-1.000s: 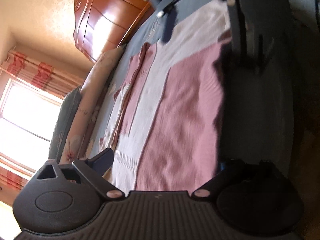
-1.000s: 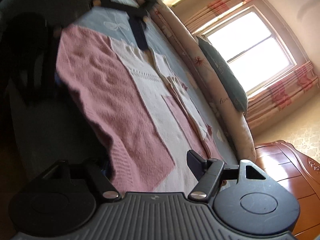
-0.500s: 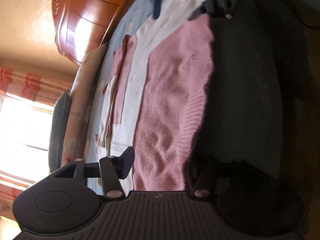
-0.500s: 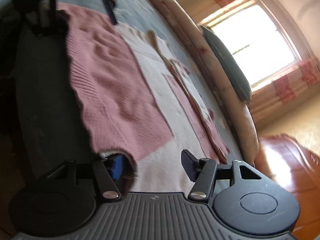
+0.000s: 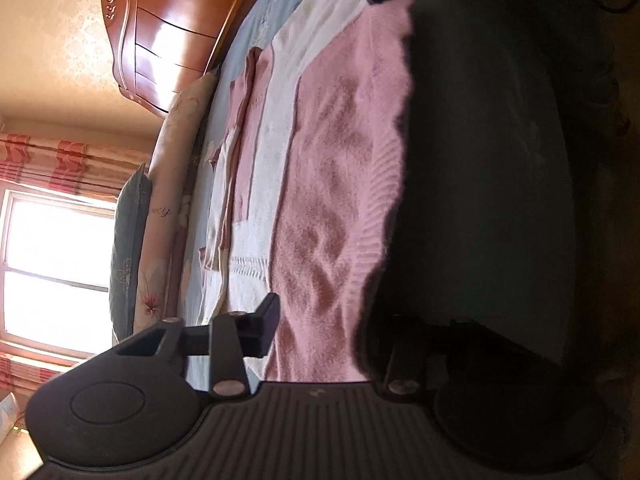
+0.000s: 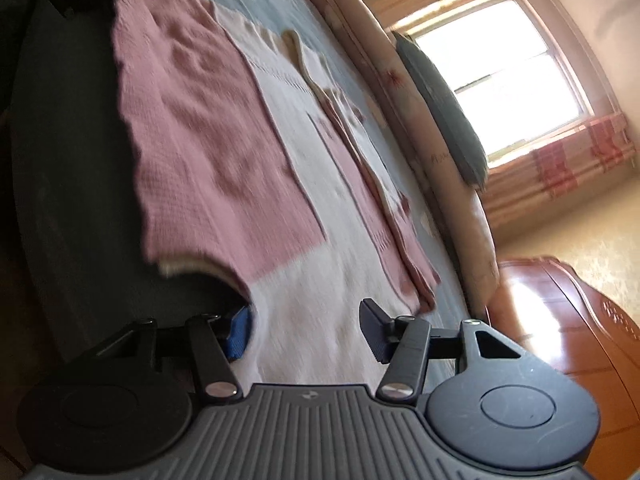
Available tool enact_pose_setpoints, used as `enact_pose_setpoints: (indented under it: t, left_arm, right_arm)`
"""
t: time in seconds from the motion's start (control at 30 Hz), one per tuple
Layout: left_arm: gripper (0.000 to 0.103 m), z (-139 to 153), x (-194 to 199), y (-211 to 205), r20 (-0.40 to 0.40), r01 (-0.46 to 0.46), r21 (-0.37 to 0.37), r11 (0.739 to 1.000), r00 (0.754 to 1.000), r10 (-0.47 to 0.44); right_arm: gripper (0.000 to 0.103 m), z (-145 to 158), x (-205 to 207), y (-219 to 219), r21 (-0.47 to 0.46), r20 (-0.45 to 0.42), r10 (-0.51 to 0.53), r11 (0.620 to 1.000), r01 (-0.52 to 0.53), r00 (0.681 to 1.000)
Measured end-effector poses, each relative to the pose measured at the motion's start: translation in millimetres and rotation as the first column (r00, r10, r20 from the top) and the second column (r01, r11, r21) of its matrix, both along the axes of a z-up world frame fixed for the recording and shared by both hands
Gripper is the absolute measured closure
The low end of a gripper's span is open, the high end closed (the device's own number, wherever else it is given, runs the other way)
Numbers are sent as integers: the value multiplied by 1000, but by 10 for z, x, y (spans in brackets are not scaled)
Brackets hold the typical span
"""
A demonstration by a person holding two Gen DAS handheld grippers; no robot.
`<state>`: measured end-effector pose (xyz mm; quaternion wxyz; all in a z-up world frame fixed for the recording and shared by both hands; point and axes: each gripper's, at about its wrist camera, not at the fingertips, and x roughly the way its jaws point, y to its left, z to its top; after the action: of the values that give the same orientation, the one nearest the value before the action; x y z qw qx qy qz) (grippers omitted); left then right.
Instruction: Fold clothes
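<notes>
At the near edge of the bed (image 5: 248,40), a pink and cream sweater (image 5: 336,184) is lying flat, with its hem along the dark side of the mattress. The left claw (image 5: 320,332) is closing on one lower corner of the hem; pink knit is lying between its jaws, but the far finger is lost in shadow, so it is not clear whether the pads are pressing already. The right claw (image 6: 304,332) is sitting at the other corner, half spread, with cream knit between its jaws and the pads not visibly pinching it.

To do this step well, the person should probably let both claws bite deep enough to catch both layers of the knit, not only the upper one. It seems wise to finish both grips before lifting, then to raise the two corners together and evenly, so that the hem is staying straight and the fold is landing square toward the collar. The loose knit may stretch or slip, so a slow lift is safer.

Compared with one second ago, the left claw is standing much narrower, and it is rolled so that the window (image 5: 52,264) is sitting lower in its view. The right claw is a little narrower too, and the sweater is now filling more of its view.
</notes>
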<state>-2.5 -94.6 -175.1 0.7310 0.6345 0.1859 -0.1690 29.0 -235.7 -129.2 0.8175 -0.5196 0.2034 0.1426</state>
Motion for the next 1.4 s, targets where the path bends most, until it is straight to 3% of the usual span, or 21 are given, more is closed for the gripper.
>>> enact_pose_setpoints:
  t: [0.13, 0.2, 0.53, 0.6, 0.7, 0.97, 1.4]
  left_arm:
    - [77, -11, -5, -20, -11, -17, -17, 1000, 1000, 17]
    - [78, -15, -27, -10, -11, -23, -23, 999, 1000, 22]
    - [77, -22, -40, 10, -9, -19, -49, 999, 1000, 19]
    - [78, -17, -21, 13, -11, -19, -56, 998, 1000, 18]
    - [97, -7, -10, 20, -13, -17, -67, 998, 1000, 16]
    - [99, 109, -18, 12, 36, -5, -86, 996, 999, 8]
    - [98, 569, 518, 57, 69, -57, -176, 983, 995, 70]
  right_arm:
    - [43, -45, -33, 80, -37, 32, -63, 997, 64, 998]
    - [48, -85, -59, 137, -55, 36, -90, 994, 92, 995]
    - [51, -126, -177, -23, -151, 29, -143, 978, 146, 989]
    - [63, -116, -169, -30, -128, 1, -134, 983, 133, 991]
    - [96, -136, -163, -36, -100, -63, -112, 989, 105, 992]
    - [96, 15, -135, -104, -59, -78, -78, 996, 73, 994]
    - [97, 403, 219, -192, -33, 8, -48, 998, 48, 999]
